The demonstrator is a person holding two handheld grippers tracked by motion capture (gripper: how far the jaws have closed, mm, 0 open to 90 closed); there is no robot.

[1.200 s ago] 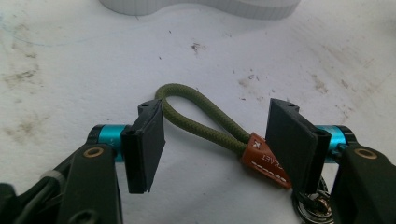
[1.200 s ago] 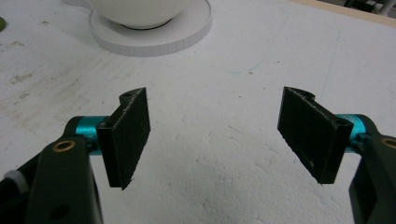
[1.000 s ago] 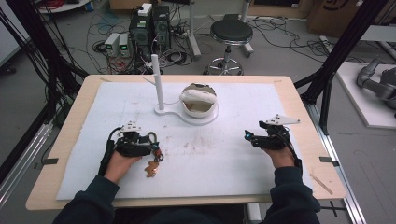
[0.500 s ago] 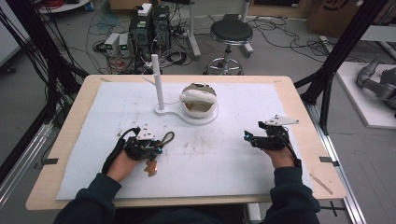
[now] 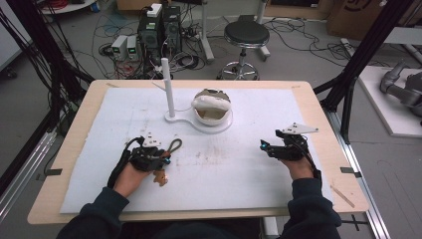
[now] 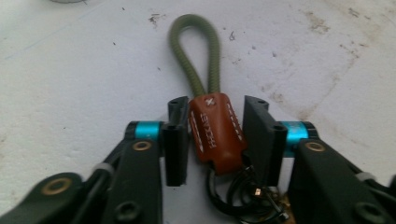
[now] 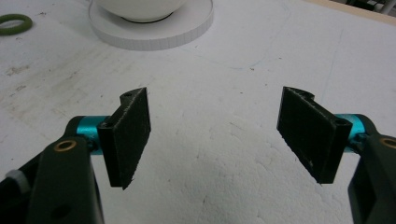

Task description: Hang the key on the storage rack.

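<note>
Two tongs on stained white sheet [image 5: 239,174], left [image 6: 215,135] around keyring strap [image 6: 215,128], right [image 7: 219,135] wide

Keychain [image 6: 216,133] with brown leather tab, olive-green cord loop [image 6: 196,51] stretched away, dark metal rings bunched at near end, flat on white mat, well apart from white stand [image 5: 199,117], nearer the person

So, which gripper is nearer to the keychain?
Left. The left gripper has the keychain between its jaws, with small gaps either side. The right gripper rests far across the table, open.
</note>
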